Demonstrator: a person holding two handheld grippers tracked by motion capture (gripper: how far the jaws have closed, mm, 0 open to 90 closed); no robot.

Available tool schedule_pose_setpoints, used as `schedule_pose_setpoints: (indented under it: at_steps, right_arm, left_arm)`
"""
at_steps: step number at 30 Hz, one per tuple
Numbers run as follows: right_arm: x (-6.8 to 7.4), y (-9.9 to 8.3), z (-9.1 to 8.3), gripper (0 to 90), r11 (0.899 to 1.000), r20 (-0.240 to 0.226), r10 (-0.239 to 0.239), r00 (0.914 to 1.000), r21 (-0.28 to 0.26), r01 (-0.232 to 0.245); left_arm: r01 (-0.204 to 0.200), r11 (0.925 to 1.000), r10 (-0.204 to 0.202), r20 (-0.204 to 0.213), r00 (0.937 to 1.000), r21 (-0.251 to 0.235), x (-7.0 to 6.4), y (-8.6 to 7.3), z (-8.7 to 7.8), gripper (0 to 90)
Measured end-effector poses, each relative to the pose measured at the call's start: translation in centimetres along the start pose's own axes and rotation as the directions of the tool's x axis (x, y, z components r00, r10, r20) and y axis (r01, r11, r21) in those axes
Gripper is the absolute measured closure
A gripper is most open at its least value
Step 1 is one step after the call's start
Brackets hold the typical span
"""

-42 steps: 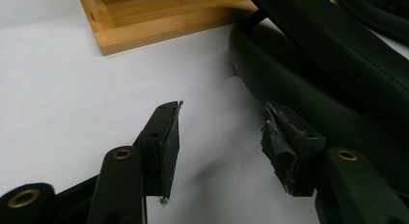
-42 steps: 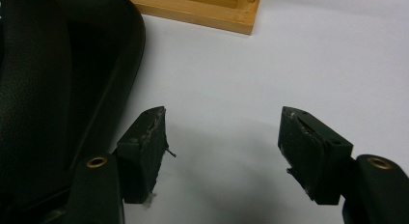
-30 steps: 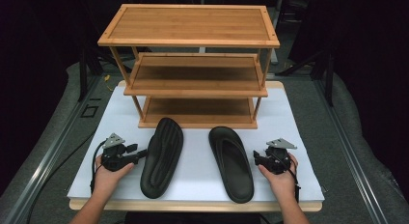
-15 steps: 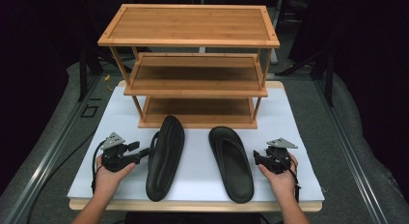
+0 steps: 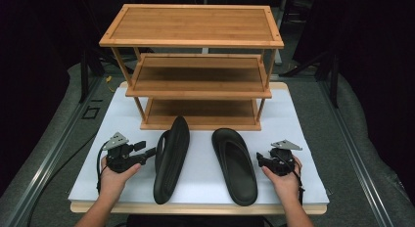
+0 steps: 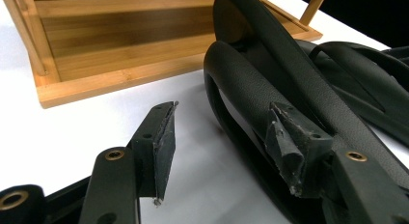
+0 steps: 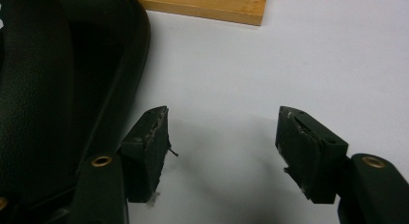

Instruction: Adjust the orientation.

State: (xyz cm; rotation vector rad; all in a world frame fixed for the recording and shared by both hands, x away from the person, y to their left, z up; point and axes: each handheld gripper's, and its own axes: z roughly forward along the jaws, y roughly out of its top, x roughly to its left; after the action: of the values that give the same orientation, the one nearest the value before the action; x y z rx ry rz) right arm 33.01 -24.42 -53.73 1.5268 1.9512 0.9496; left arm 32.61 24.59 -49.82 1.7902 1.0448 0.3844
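at the far edge of the white board (image 5: 303, 134) stands the three-tier wooden shelf (image 5: 195, 65). nearer me lie two black slippers: the left slipper (image 5: 171, 158) tipped up on its side, the right slipper (image 5: 236, 158) flat on its sole. my left gripper (image 5: 149, 152) is spread wide, one jaw against the tipped slipper's strap. my right gripper (image 5: 260, 160) gapes empty just beside the right slipper.

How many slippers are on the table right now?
2. The left slipper is tipped up on its edge beside the left tongs; the right slipper lies flat near the right tongs. None shows on the rack.
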Motion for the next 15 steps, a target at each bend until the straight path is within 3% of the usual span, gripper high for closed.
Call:
schedule_pose_setpoints:
  at_steps: [4, 12, 15]
  right_arm:
    - [-0.1, 0.0, 0.0, 36.1, 1.0, -0.003, 0.015, 0.9999, -0.005, -0.015]
    - [0.0, -0.1, 0.0, 35.9, 1.0, -0.003, 0.016, 0.9999, 0.0, -0.016]
    - [0.0, -0.1, 0.1, 35.9, 1.0, -0.003, 0.014, 0.9999, 0.0, -0.014]
  left_arm:
    - [-0.004, 1.0, 0.004, 0.0, 1.0, -0.003, -0.5, 0.4, 0.1, 43.4]
    - [-0.006, 0.9997, 0.008, 0.059, 0.9982, -0.022, -2.3, 1.3, 0.4, 40.3]
    - [-0.042, 0.999, 0.041, 0.061, 0.9973, 0.016, -3.6, 1.6, 1.7, 40.2]
